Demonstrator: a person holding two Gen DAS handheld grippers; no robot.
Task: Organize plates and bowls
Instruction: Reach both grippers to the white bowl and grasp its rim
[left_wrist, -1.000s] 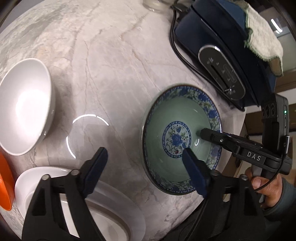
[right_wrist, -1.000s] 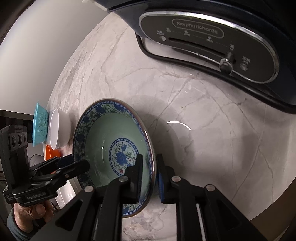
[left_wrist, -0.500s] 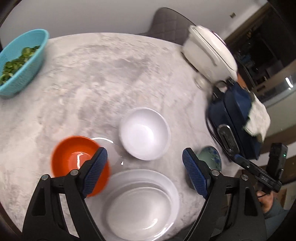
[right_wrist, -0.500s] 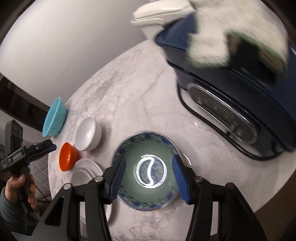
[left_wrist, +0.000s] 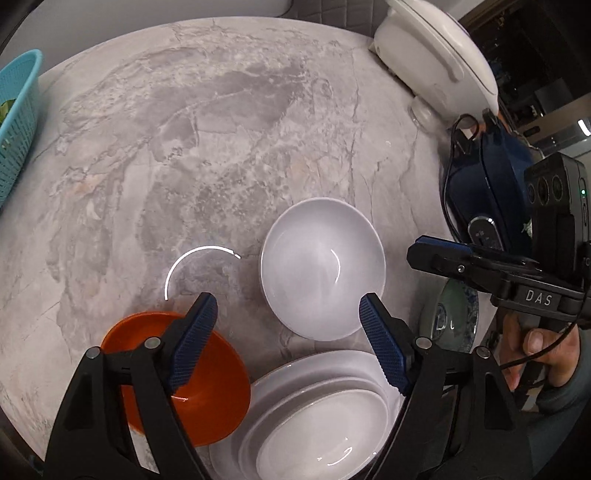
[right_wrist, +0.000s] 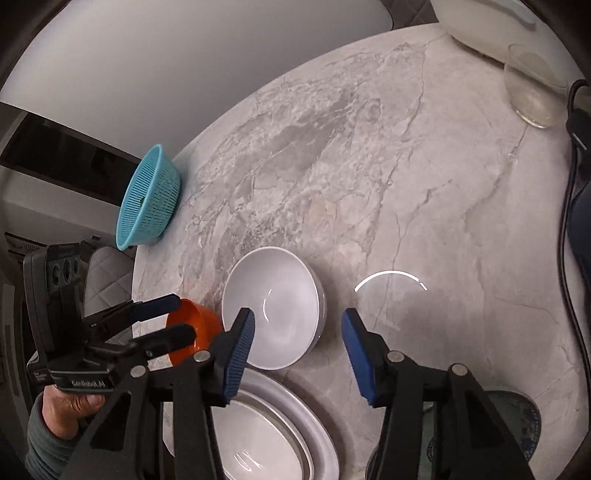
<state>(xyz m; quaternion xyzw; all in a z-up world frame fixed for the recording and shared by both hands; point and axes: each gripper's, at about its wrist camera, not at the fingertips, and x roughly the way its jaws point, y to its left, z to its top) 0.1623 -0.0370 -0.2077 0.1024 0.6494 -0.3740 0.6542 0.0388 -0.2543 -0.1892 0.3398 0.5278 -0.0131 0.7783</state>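
1. Left gripper (left_wrist: 288, 317): jaws apart and closing, nothing between the pads. It hangs above the near edge of the table (left_wrist: 221, 129), over the gap between the orange bowl (left_wrist: 207, 391) and the white bowl (left_wrist: 321, 267).
2. Right gripper (right_wrist: 295, 328): jaws apart and closing, nothing gripped. It hovers over the white bowl's right rim and bare marble.
3. White bowl: upright, empty, on the table just beyond the plates (left_wrist: 321, 413).
4. Orange bowl: upright, left of the plates and just beside them; contact cannot be told. The left gripper's left finger crosses in front of it in the left wrist view.
5. Plates: white, stacked, at the near edge.
6. Blue-patterned bowl (left_wrist: 456, 321): green inside, at the near right edge of the table, right of the plates, partly hidden behind the right gripper in the left wrist view.
7. Teal basket (right_wrist: 147, 199): far left edge of the table, well apart from the dishes. Greens show inside it in the left wrist view.
8. Far right: white cooker (left_wrist: 439, 55), glass (right_wrist: 535, 85) in front of it, dark blue appliance (left_wrist: 491, 192) with a black cord.
9. A hand (right_wrist: 70, 406) in a grey sleeve holds each gripper's handle.
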